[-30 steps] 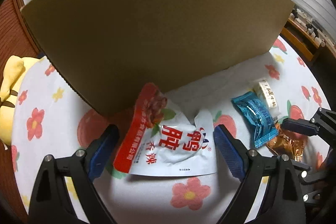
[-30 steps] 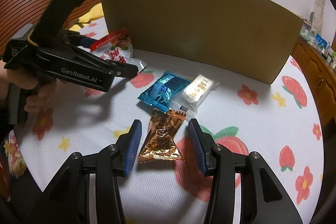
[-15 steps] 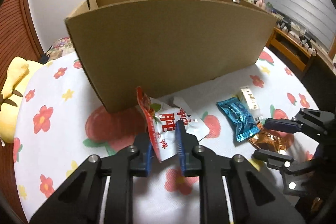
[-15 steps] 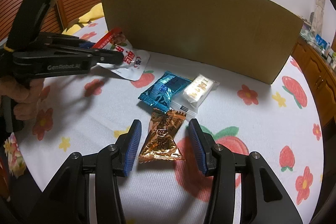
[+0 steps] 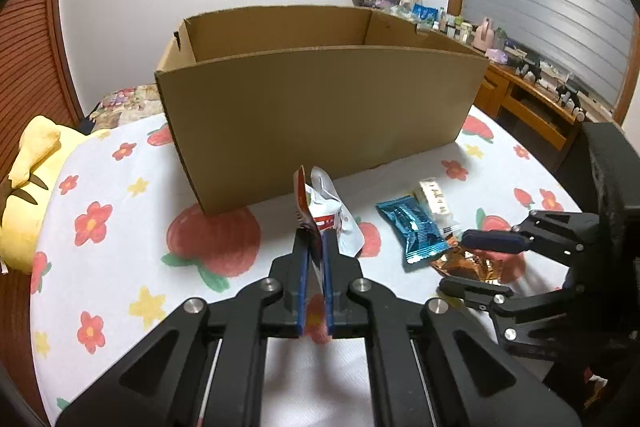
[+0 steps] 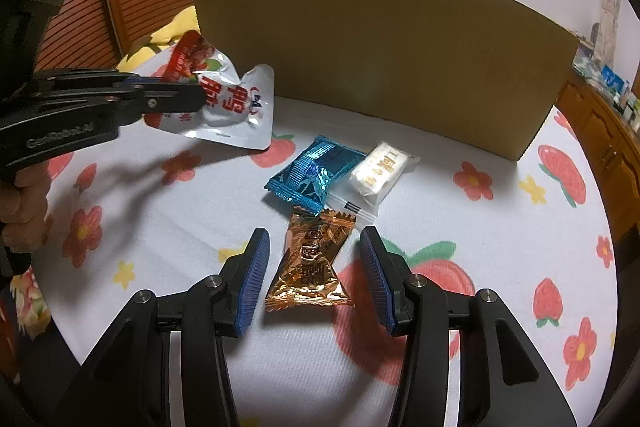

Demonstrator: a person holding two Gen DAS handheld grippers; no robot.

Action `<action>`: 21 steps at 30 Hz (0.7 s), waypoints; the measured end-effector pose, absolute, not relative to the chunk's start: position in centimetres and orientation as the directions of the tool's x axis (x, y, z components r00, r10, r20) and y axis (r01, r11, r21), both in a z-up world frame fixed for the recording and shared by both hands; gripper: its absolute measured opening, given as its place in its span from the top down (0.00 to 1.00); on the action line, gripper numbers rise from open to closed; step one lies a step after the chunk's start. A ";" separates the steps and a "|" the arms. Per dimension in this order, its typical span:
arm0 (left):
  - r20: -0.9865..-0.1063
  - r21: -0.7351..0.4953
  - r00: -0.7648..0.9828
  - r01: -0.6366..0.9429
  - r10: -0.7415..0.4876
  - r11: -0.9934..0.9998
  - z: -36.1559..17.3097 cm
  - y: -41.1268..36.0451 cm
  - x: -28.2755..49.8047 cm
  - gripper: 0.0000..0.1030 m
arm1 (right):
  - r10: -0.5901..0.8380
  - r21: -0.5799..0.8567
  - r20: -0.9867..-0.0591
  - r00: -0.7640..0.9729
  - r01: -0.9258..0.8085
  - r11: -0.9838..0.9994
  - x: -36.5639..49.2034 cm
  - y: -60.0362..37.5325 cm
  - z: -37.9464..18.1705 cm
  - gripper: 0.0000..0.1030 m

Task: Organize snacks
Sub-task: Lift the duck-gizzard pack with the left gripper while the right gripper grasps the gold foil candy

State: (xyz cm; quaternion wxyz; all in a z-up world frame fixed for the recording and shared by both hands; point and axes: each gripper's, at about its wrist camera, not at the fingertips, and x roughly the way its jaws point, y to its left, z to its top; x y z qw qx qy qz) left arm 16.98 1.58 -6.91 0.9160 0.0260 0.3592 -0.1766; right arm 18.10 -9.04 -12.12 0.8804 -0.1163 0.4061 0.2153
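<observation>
My left gripper (image 5: 314, 239) is shut on a red and white snack pouch (image 5: 325, 201), which stands on edge between the pads. In the right wrist view the pouch (image 6: 224, 103) hangs clear of the cloth, left of the open cardboard box (image 6: 380, 47). My right gripper (image 6: 313, 234) is open, low over the table. A gold candy wrapper (image 6: 312, 263) lies between its pads, untouched by either. Just beyond it lie a blue packet (image 6: 316, 171) and a white packet (image 6: 380, 169), side by side before the box (image 5: 320, 107).
A flower and strawberry cloth (image 5: 120, 247) covers the table. A yellow plush toy (image 5: 28, 195) sits at the left edge. A wooden desk with small items (image 5: 532, 95) stands to the right, beyond the table. A person's hand (image 6: 24, 203) holds the left gripper's handle.
The left gripper's jaws closed on the pouch, then it drew back and rose, lifting the pouch off the cloth. The right gripper and the other snacks kept still.
</observation>
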 end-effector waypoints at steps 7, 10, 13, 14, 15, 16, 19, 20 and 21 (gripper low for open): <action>-0.643 -0.101 0.694 0.342 -0.324 0.934 -6.0 2.0 15.9 0.97 | 0.323 -0.008 -0.742 0.588 -0.489 0.872 17.6 -9.1 -11.6 0.79; -0.628 -0.100 0.706 0.343 -0.326 0.934 -5.3 2.1 15.4 0.97 | 0.336 0.005 -0.722 0.604 -0.482 0.876 17.4 -9.8 -11.2 0.79; -0.612 -0.095 0.720 0.345 -0.328 0.934 -4.4 2.0 15.2 0.97 | 0.349 0.006 -0.705 0.617 -0.486 0.874 17.4 -10.4 -10.8 0.79; -0.605 -0.092 0.725 0.345 -0.328 0.934 -4.0 2.0 15.1 0.97 | 0.338 -0.001 -0.705 0.624 -0.477 0.879 17.5 -10.6 -10.7 0.79; -0.598 -0.089 0.732 0.344 -0.327 0.935 -3.5 2.1 15.0 0.97 | 0.335 -0.001 -0.703 0.627 -0.472 0.882 17.6 -10.7 -10.6 0.79; -0.592 -0.084 0.737 0.345 -0.325 0.935 -3.1 2.0 14.8 0.97 | 0.338 0.005 -0.700 0.629 -0.469 0.883 17.6 -11.0 -10.4 0.79; -0.570 -0.078 0.752 0.352 -0.331 0.933 -1.6 1.9 14.5 0.97 | 0.344 0.014 -0.681 0.646 -0.459 0.889 17.0 -11.6 -9.5 0.79; -0.562 -0.075 0.757 0.355 -0.333 0.932 -1.1 1.8 14.4 0.97 | 0.346 0.016 -0.675 0.652 -0.456 0.890 16.9 -11.8 -9.0 0.79; -0.552 -0.072 0.763 0.358 -0.337 0.931 -0.5 1.7 14.2 0.97 | 0.349 0.018 -0.669 0.656 -0.455 0.890 16.5 -12.0 -8.7 0.79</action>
